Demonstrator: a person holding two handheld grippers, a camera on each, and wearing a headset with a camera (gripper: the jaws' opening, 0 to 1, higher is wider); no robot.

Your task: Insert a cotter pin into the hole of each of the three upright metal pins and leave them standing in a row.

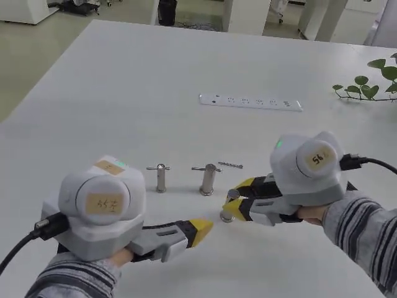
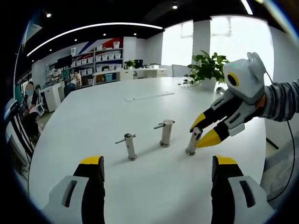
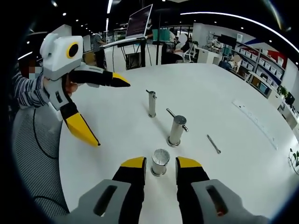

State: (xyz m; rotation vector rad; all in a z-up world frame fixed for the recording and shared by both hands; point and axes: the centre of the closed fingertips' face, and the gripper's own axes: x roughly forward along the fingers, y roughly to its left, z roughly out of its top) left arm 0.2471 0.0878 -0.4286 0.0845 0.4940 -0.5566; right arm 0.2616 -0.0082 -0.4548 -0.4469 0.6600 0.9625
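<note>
**A:** What lies around the row?

**B:** A white power strip (image 1: 251,102) lies flat on the worktop (image 1: 124,93), well beyond the pins. A leafy plant (image 1: 367,87) sits at the far right edge. A loose cotter pin (image 1: 230,165) lies flat just behind the second pin (image 1: 208,180), its length running roughly along the row.

**A:** Anything crowding the pins?

**B:** The right gripper (image 3: 160,164) has its fingers (image 3: 134,164) close in on either side of the third pin (image 2: 192,140). Whether they actually pinch it, I cannot tell. The left gripper (image 2: 158,162) hangs on the near side of the row with its fingers spread wide, holding nothing and apart from every pin.

**A:** And how do the pins stand?

**B:** The first pin (image 1: 160,179) and the second pin stand upright side by side, long axis vertical. Fitted cotter pins (image 1: 201,168) run crosswise through their tops, level with the worktop. The third pin is at the right end, nearer the person than the other two. In the left gripper view it looks to lean slightly.
</note>
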